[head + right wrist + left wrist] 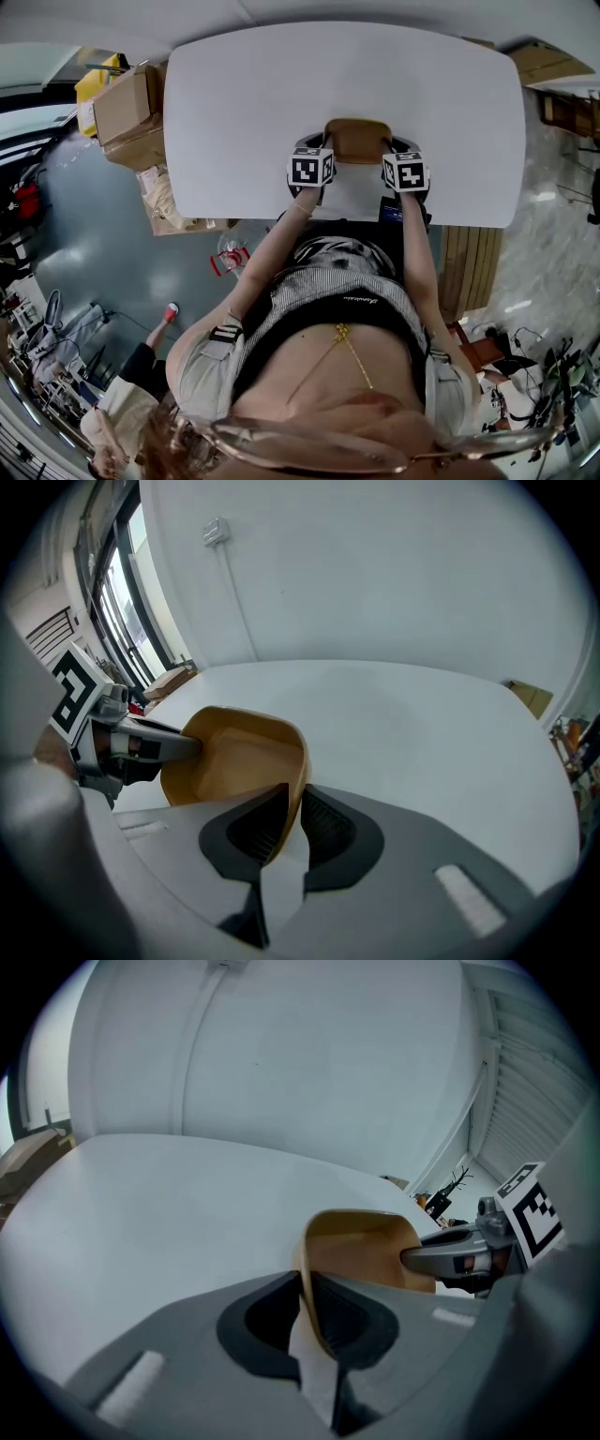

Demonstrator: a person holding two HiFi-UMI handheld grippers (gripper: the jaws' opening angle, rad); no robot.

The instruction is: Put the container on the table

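- The left gripper (307,1309) is clamped on one side wall of the tan container (361,1252). In the left gripper view the thin rim is pinched between the two dark pads, one jaw inside the wall and the other outside.
- The right gripper (292,822) is closed in the same way on the opposite wall of the container (234,761), so the load is shared between both sides.
- In the head view the container (357,139) is seen between the left gripper (317,150) and the right gripper (401,152). It lies over the near edge of the white counter (281,84), close to the person's body.
- The container is shown open-topped, empty and roughly level. The rest of the counter (169,1204) is bare as far as can be seen.
- Whether the base already touches the counter cannot be told. The underside is hidden by the gripper bodies in both gripper views, and the steep head view gives no clear gap or shadow.
- The task is judged to be near its end, since the container has been brought over the surface where it is meant to go.
- What is left is judged to be the final setting-down, if the base is not yet resting, then the freeing of both walls and the drawing away of both grippers.
- Because the container sits near the edge, a placement slightly further in is judged to be safer before anything is let go.
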